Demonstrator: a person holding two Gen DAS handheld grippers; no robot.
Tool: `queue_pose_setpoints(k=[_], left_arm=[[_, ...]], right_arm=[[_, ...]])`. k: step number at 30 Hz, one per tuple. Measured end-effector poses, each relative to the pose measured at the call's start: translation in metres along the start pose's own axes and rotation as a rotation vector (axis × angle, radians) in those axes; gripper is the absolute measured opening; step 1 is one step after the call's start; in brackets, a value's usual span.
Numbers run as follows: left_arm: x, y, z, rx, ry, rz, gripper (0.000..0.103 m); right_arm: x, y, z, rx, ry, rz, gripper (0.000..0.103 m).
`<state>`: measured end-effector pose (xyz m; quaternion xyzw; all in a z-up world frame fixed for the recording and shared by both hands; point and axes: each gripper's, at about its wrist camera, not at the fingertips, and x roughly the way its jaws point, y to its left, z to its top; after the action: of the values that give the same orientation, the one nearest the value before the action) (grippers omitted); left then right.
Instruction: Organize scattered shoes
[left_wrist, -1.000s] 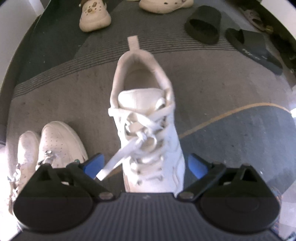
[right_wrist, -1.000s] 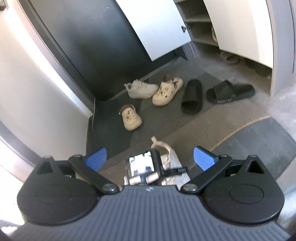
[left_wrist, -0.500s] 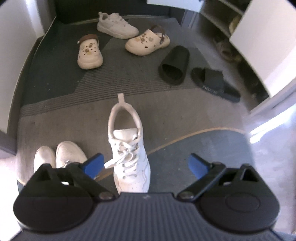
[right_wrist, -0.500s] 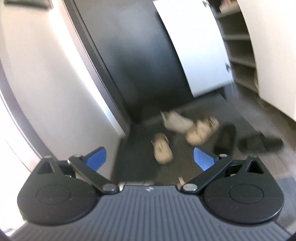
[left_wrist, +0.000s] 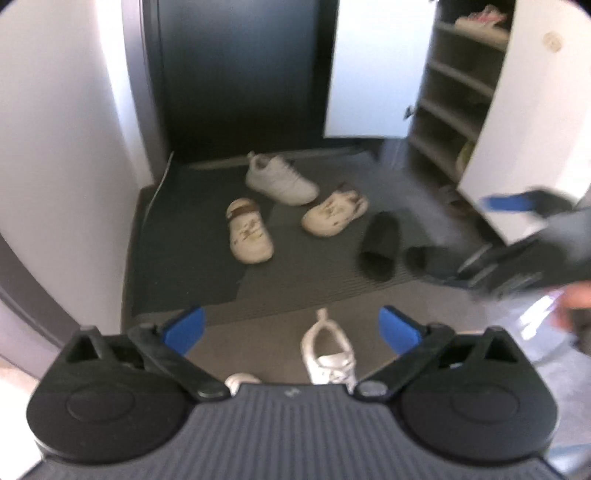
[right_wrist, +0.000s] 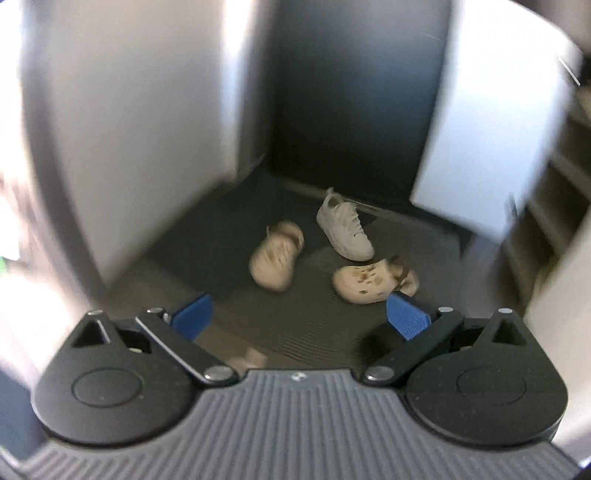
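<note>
Open shoe cabinet (left_wrist: 458, 96), shoes on its shelves, blurred. Both grippers, left (left_wrist: 291, 330) and right (right_wrist: 300, 314), spread wide, empty, above scattered sneaker (left_wrist: 280, 180).

Shoe count on the floor, left wrist view:
- White sneakers: 2 fully visible. One far by the dark door (left_wrist: 281, 180), one near with heel tab facing away (left_wrist: 328, 350). A white toe (left_wrist: 242, 379) at the near edge, mostly hidden, can't tell what it is.
- Cream clogs: 2. Left (left_wrist: 249, 236), right (left_wrist: 334, 213).
- Black slides: 2. One clear (left_wrist: 380, 245), one to its right (left_wrist: 424, 258) partly hidden and blurred.

Right wrist view, blurred: same 2 clogs, 1 sneaker.
</note>
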<state>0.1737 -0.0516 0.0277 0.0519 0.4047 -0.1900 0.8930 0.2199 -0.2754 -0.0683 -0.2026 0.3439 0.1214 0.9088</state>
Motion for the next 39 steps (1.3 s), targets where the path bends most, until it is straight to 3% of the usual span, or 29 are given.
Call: queue_pose_setpoints(k=[4,8,14,19,22,23,26,28,31,39], left_arm=[[-0.030,0.011,0.002,-0.045,-0.068,-0.095,0.103],[-0.028,0.012,0.010,-0.031,-0.085,-0.116,0.103],[-0.004,0.023,0.018,-0.074,-0.052,-0.144,0.103],[0.028,0.036,0.026,-0.098,0.008,-0.165,0.103],[0.046,0.043,0.031,-0.124,0.039,-0.151,0.103],[0.053,0.046,0.032,-0.144,0.053,-0.156,0.103],[0.066,0.053,0.034,-0.199,0.077,-0.181,0.103],[0.072,0.056,0.034,-0.209,0.083,-0.180,0.103],[0.073,0.059,0.034,-0.212,0.081,-0.174,0.103],[0.061,0.064,0.026,-0.238,0.060,-0.191,0.103]], right_arm=[[0.057,0.059,-0.036,-0.492,0.092,0.080,0.103],[0.104,0.117,-0.086,-0.907,0.178,0.191,0.103],[0.161,0.169,-0.152,-1.319,0.243,0.290,0.103],[0.208,0.181,-0.172,-1.410,0.297,0.347,0.098],[0.229,0.186,-0.196,-1.534,0.343,0.387,0.073],[0.235,0.188,-0.203,-1.563,0.354,0.395,0.075],[0.242,0.191,-0.202,-1.523,0.359,0.411,0.072],[0.244,0.192,-0.196,-1.484,0.360,0.422,0.049],[0.245,0.192,-0.183,-1.430,0.397,0.432,0.037],[0.216,0.193,-0.174,-1.352,0.490,0.461,0.025]])
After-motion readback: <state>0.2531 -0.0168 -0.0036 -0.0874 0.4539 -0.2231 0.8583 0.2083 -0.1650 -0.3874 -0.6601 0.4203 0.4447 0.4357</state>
